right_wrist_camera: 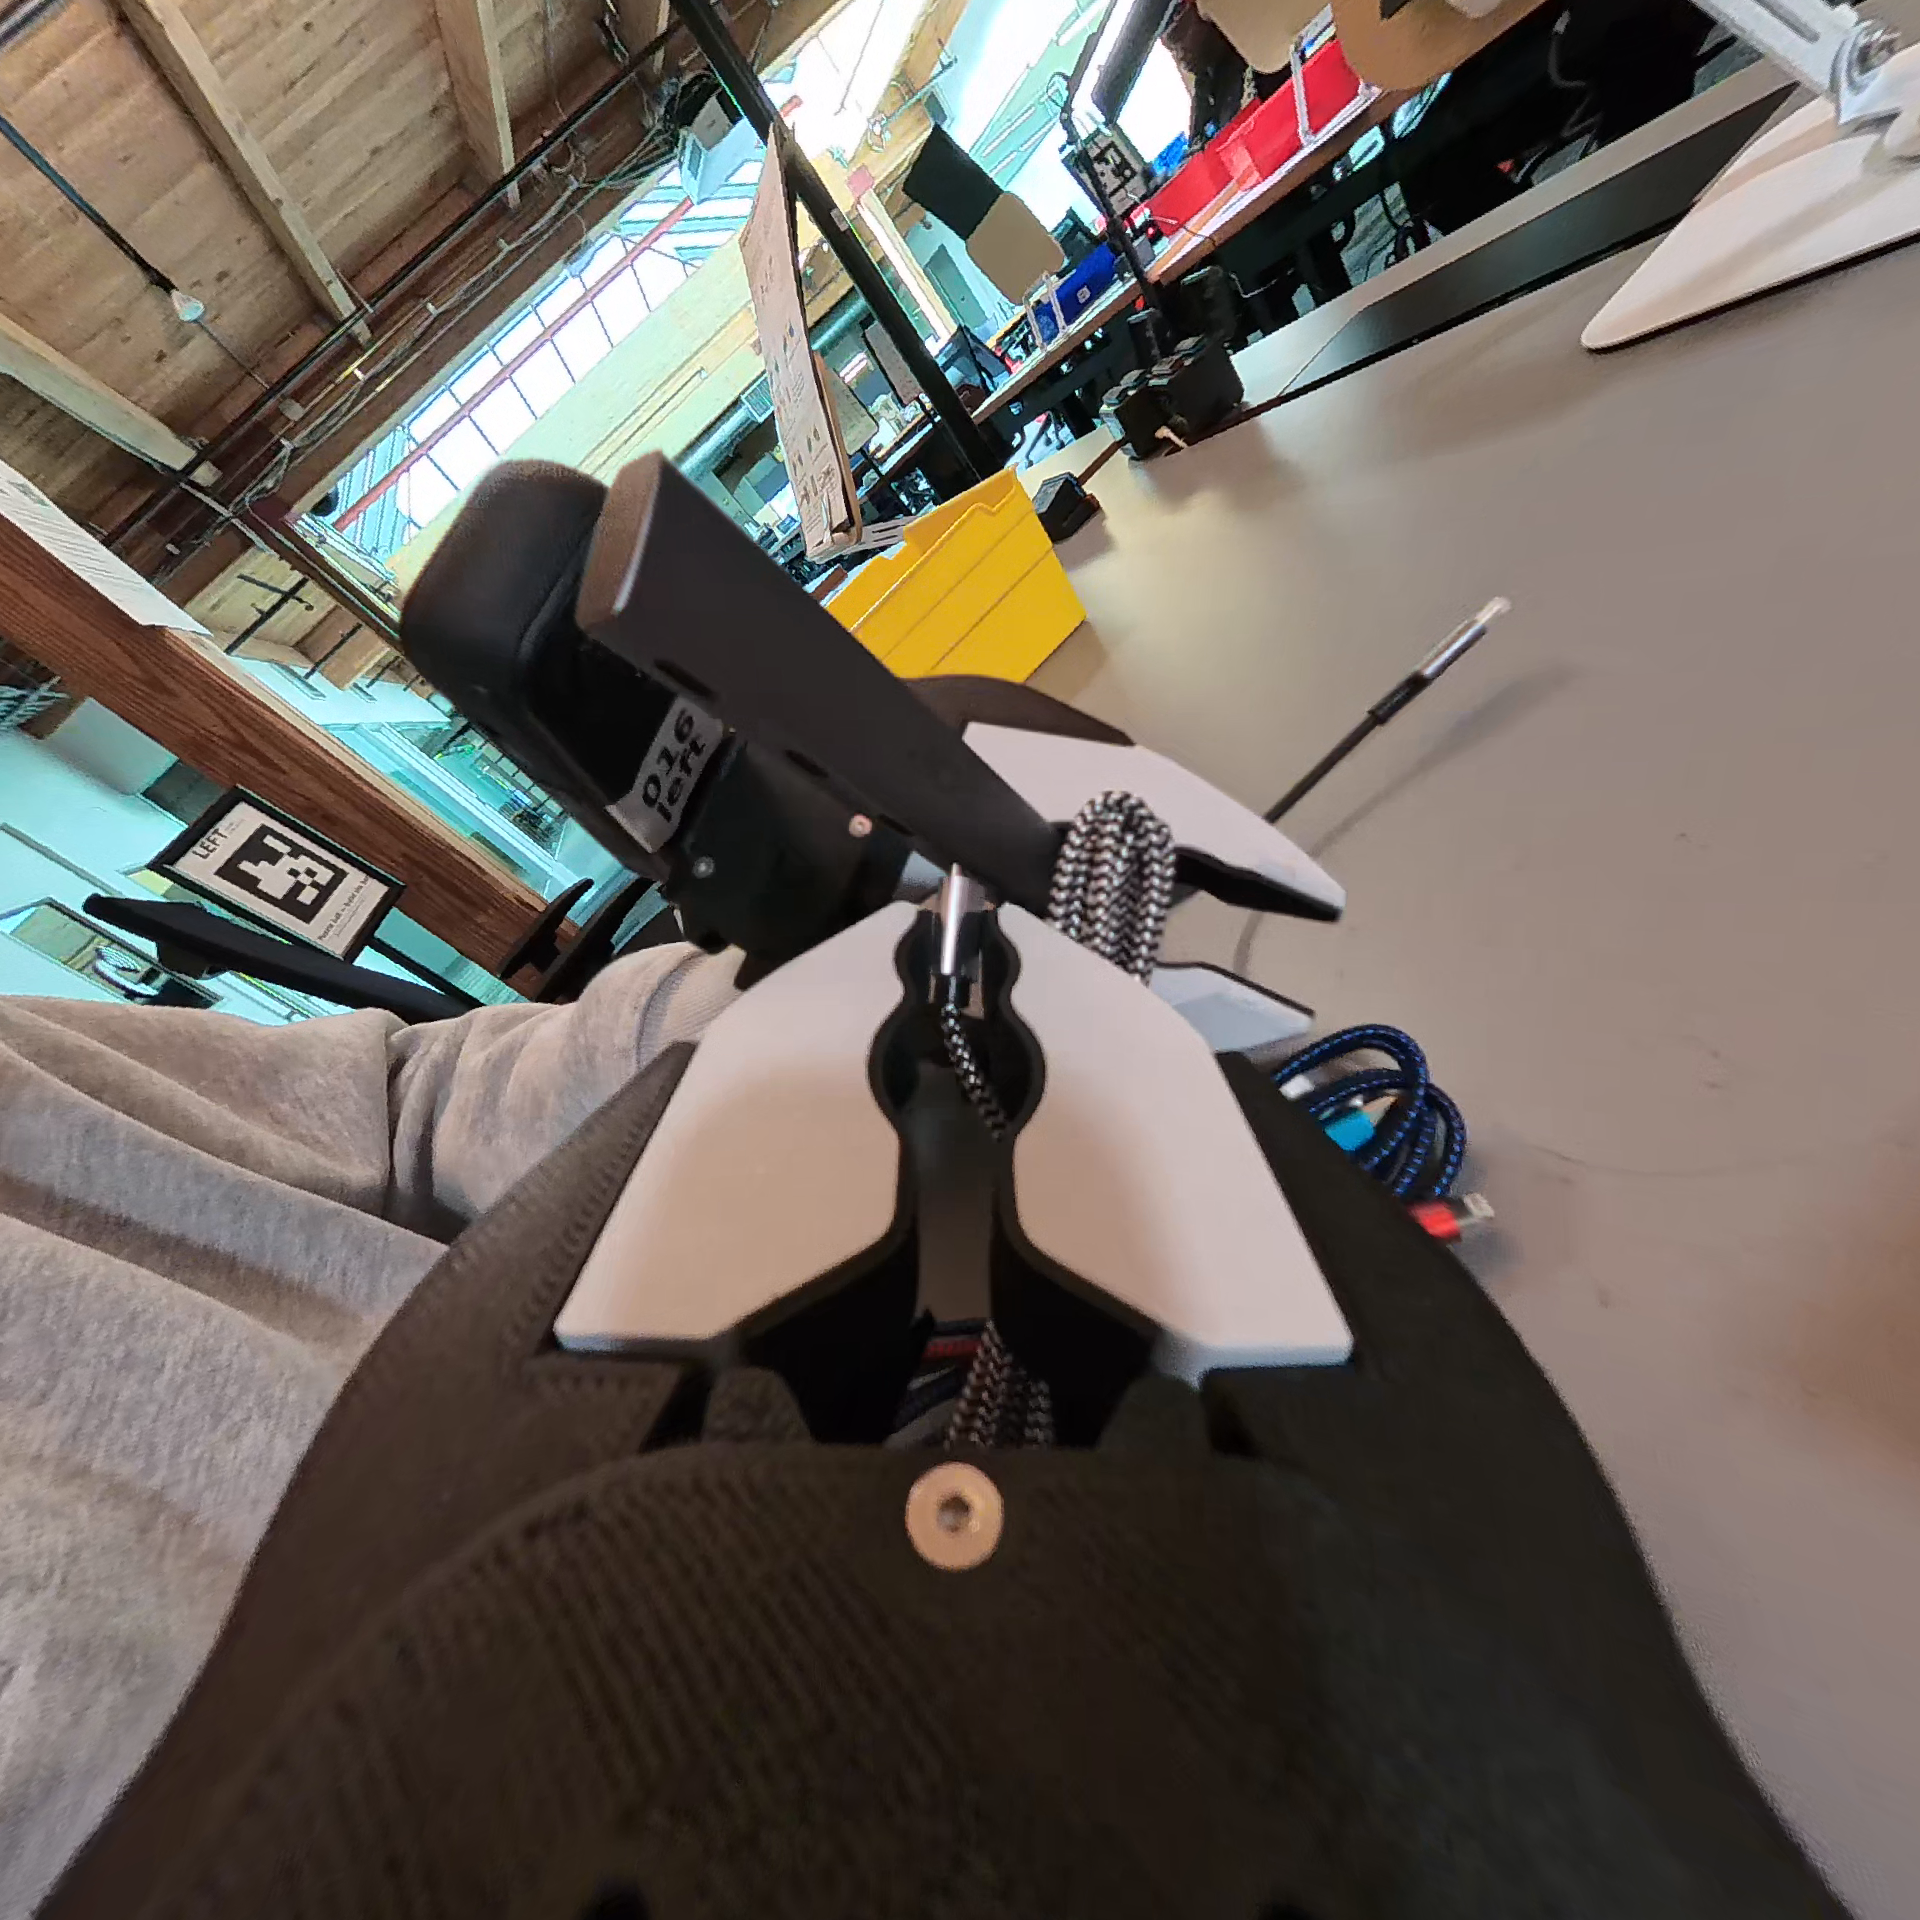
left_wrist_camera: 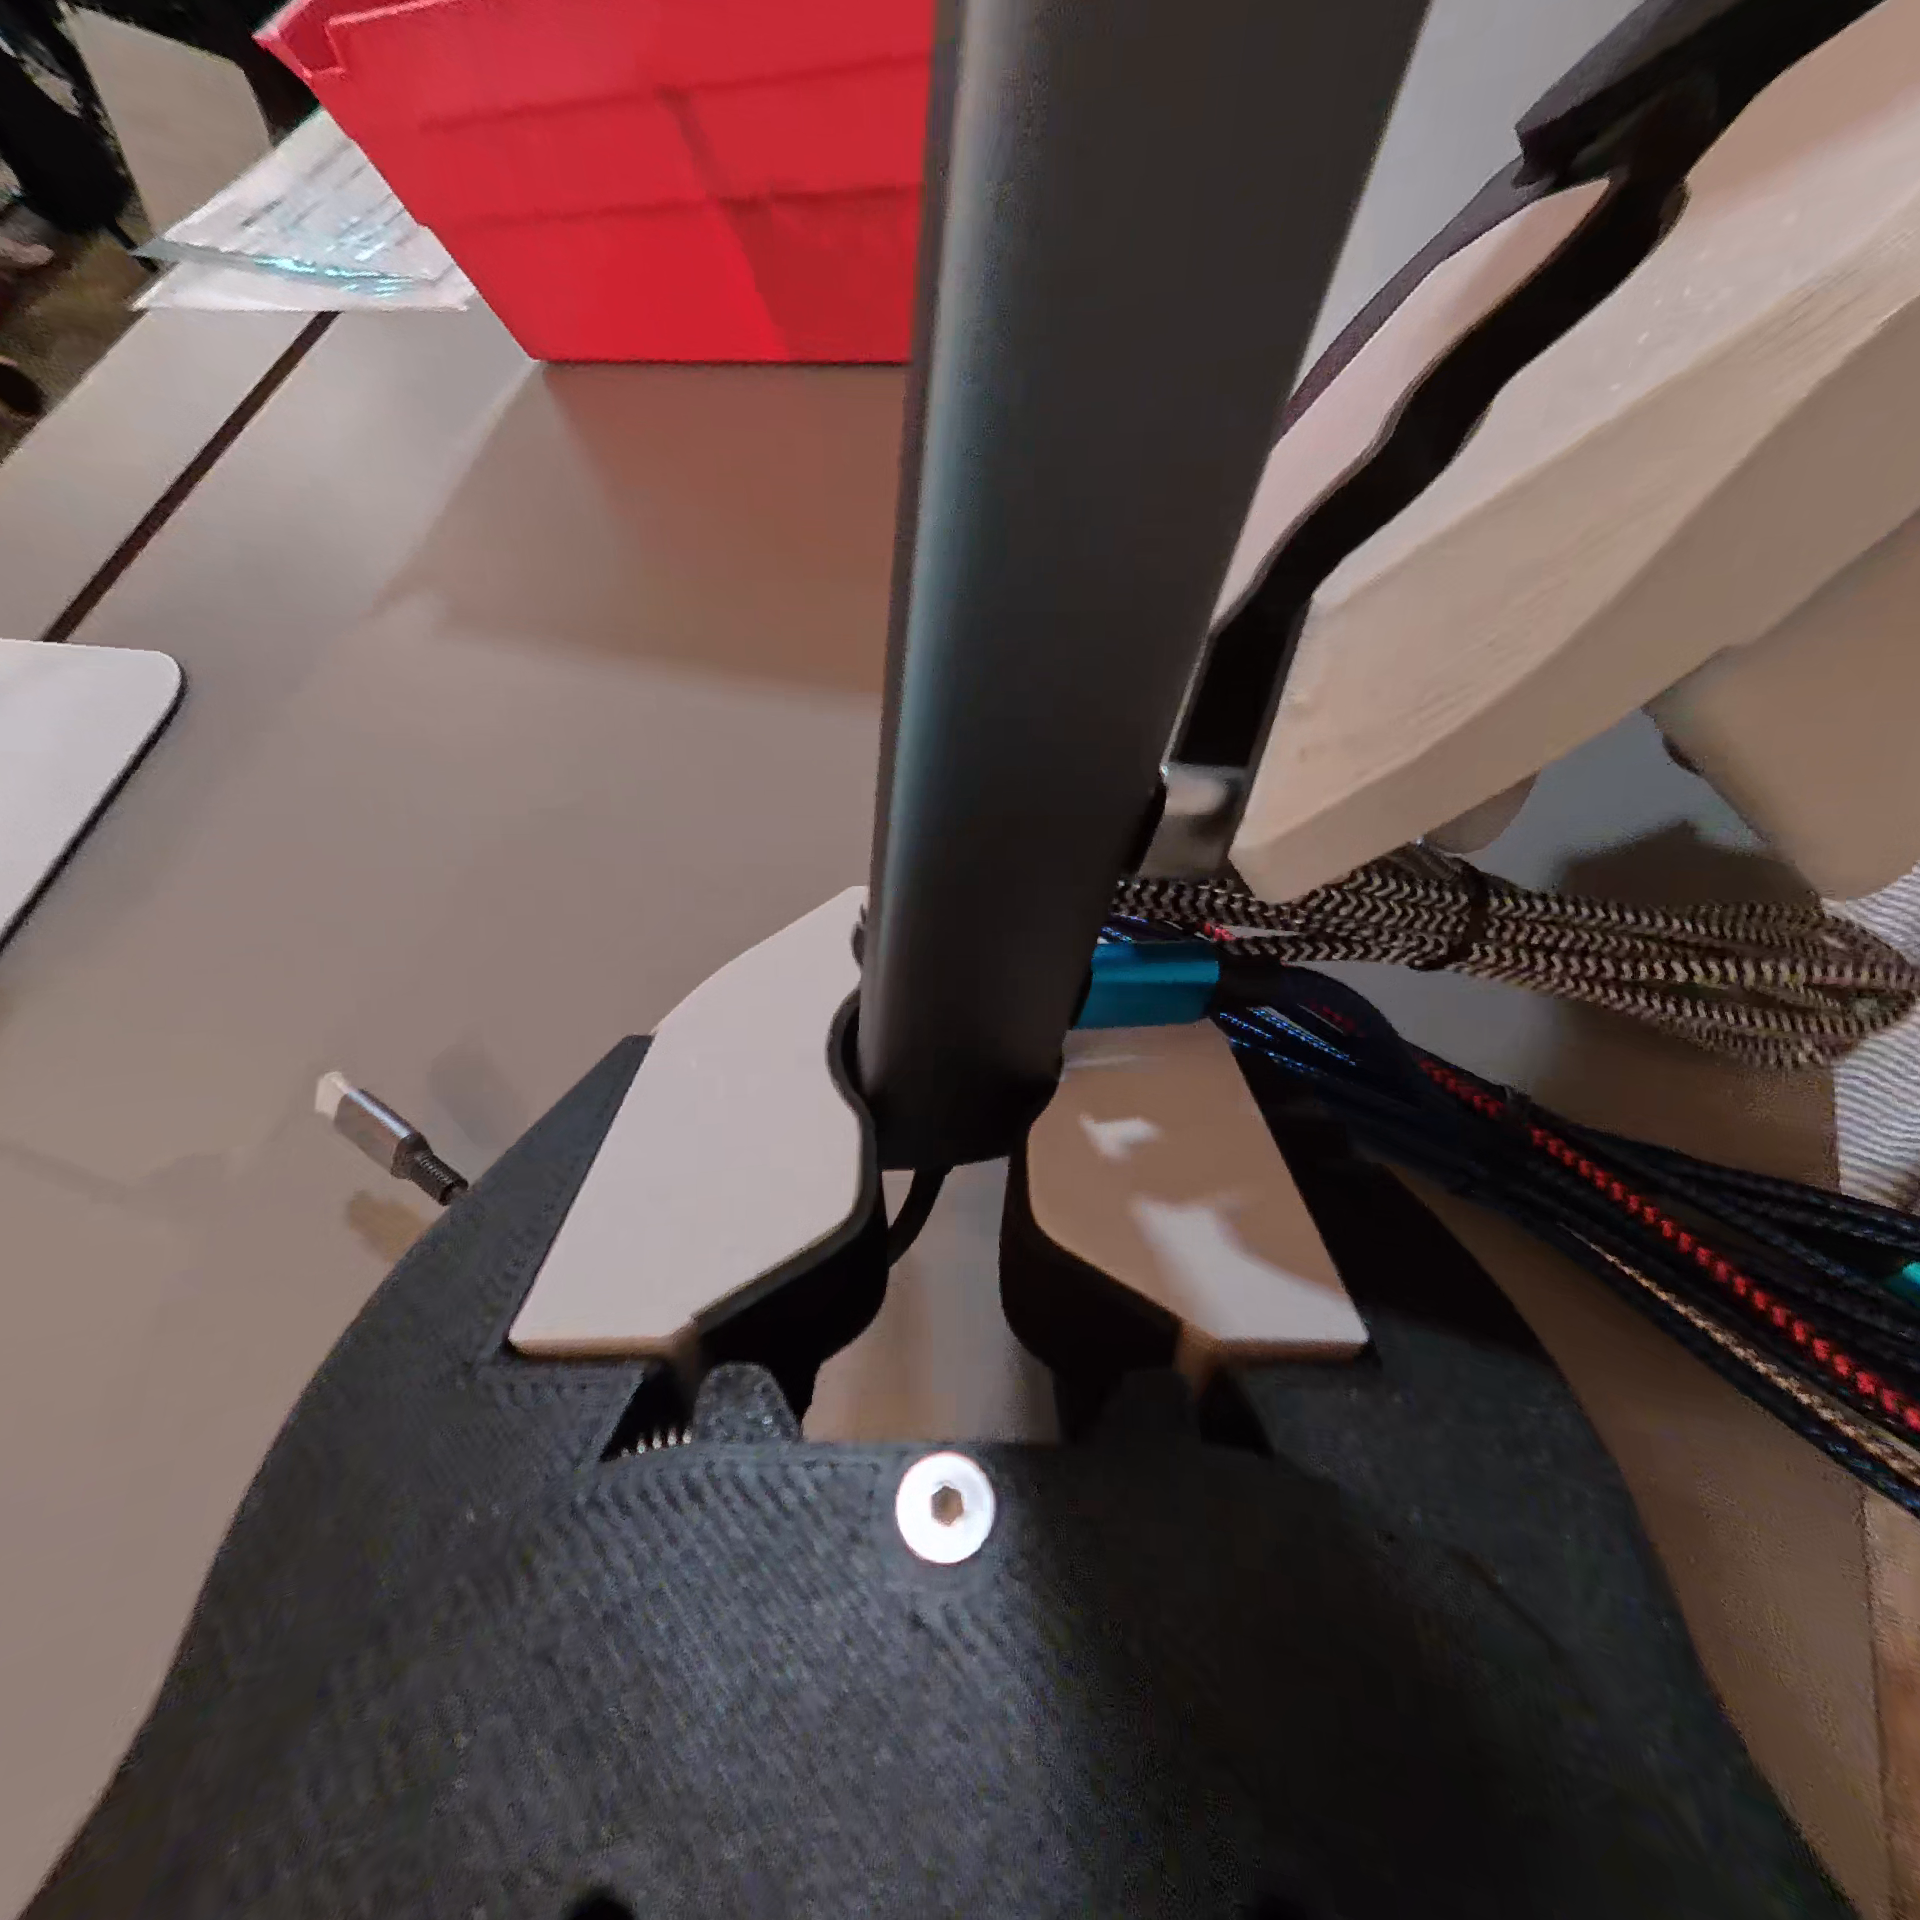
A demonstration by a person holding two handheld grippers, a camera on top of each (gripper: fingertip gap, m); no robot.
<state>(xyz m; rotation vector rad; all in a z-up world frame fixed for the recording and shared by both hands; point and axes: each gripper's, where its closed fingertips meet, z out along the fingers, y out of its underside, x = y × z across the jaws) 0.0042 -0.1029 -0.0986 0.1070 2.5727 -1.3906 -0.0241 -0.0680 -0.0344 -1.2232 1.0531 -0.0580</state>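
Black-and-white braided cable runs up the middle of the right wrist view, pinched between the two pale fingers of the right gripper, whose tips sit together on the cable's silver plug. That plug meets the lower edge of a flat dark slab, the hub, which slants from the centre toward the upper left. More loops of the same woven cable hang just right of the plug.

In the left wrist view the left gripper is clamped on the hub, a smooth, matte grey bar rising from the frame's centre to the top edge. The right gripper, pale with black edging, crowds the upper right, touching the hub's side. Below it, at right centre, lies a blue metal plug beside braided cords in black-white, blue-black and red-black.

At left centre, a small silver connector lies alone on the smooth grey table, with open surface around it. Farther off, upper centre, stands a red plastic bin, with papers in clear sleeves to its left.

In the right wrist view, a coiled blue cable rests at right centre; beyond, a thin black cable crosses bare tabletop, and a yellow bin sits near the table's far edge. A grey sleeve fills the lower left.
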